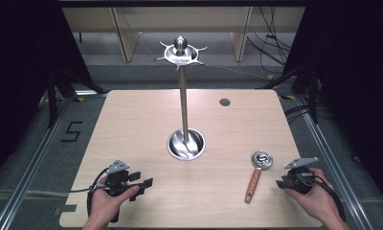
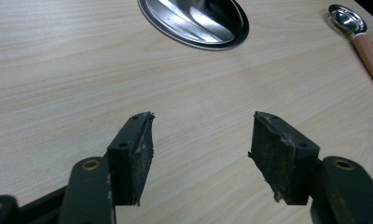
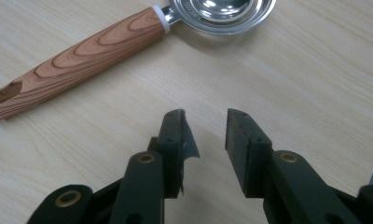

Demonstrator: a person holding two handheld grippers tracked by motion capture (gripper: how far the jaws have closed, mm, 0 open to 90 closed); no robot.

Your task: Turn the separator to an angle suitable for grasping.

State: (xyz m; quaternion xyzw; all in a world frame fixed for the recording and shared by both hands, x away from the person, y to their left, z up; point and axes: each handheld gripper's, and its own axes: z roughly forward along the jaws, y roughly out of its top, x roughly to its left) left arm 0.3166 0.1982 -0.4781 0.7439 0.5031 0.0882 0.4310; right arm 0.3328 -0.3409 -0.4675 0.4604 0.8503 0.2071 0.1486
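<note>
The left claw [image 1: 142,184] hovers over the worktop [image 1: 132,124] with jaws spread wide and empty — the stand's round steel base [image 1: 186,144] lies ahead of it, to its right. Farther right, the wooden-handled strainer [image 1: 256,172] lies flat just left of the right claw [image 1: 281,183], apart from it, its metal bowl pointing away from the person. That claw's jaws stand narrowly parted, gripping nothing.
</note>
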